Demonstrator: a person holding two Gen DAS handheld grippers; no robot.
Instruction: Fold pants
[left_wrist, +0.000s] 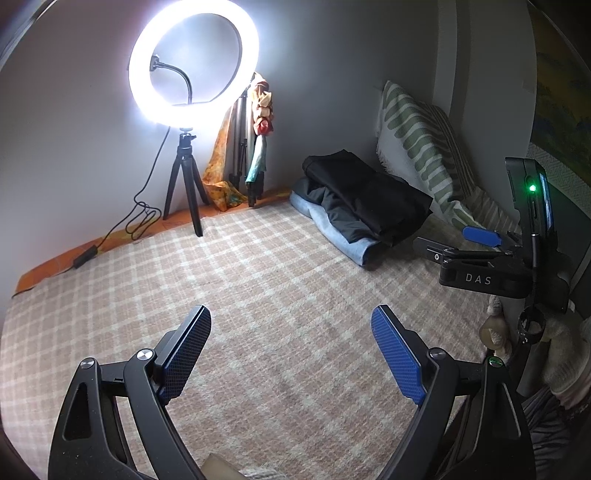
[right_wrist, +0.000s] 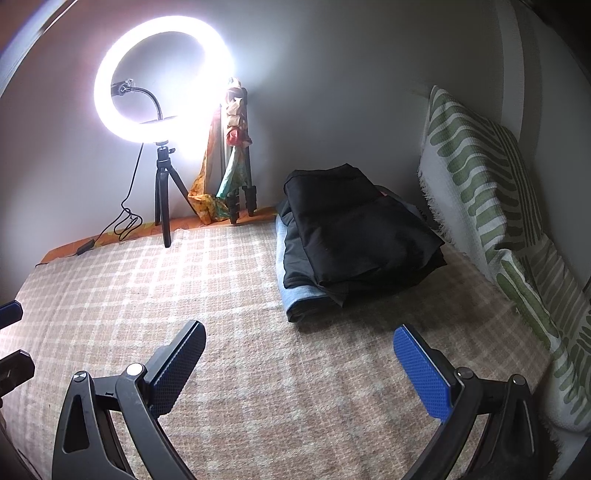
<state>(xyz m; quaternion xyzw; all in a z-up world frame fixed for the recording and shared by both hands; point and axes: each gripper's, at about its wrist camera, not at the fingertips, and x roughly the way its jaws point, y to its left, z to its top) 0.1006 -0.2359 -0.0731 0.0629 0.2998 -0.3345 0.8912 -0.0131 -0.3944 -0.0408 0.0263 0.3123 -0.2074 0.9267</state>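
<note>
Hovering over the plaid blanket (left_wrist: 258, 266) with the left gripper (left_wrist: 291, 354) spread wide, blue-padded fingers (left_wrist: 397, 360) far apart, pinching nothing and touching nothing, only checked cloth showing in the gap. Holding the right gripper (right_wrist: 299, 369) likewise wide apart above the same blanket (right_wrist: 240, 332), pads (right_wrist: 423, 373) bare and clear of any fabric. Showing, in the left wrist view, the right gripper (left_wrist: 480, 236) from the side at the right edge, its black body lettered DAS and a green lamp glowing on the device mounted above it. Lying folded in a stack at the far end of the bed, the pants (right_wrist: 354, 229): black garments on top, a pale blue denim piece underneath with its rolled edge facing forward, the pile resting on the blanket just beside a green-and-white patterned pillow (right_wrist: 491, 192) leaning against the wall. Sitting well apart from both grippers, the same pile (left_wrist: 362, 203) in the left view. Glaring at the back left, a ring light (left_wrist: 192, 62) on a small black tripod (left_wrist: 184, 184), with a folded tripod draped in orange cloth (left_wrist: 243, 147) standing beside it in the corner.
</note>
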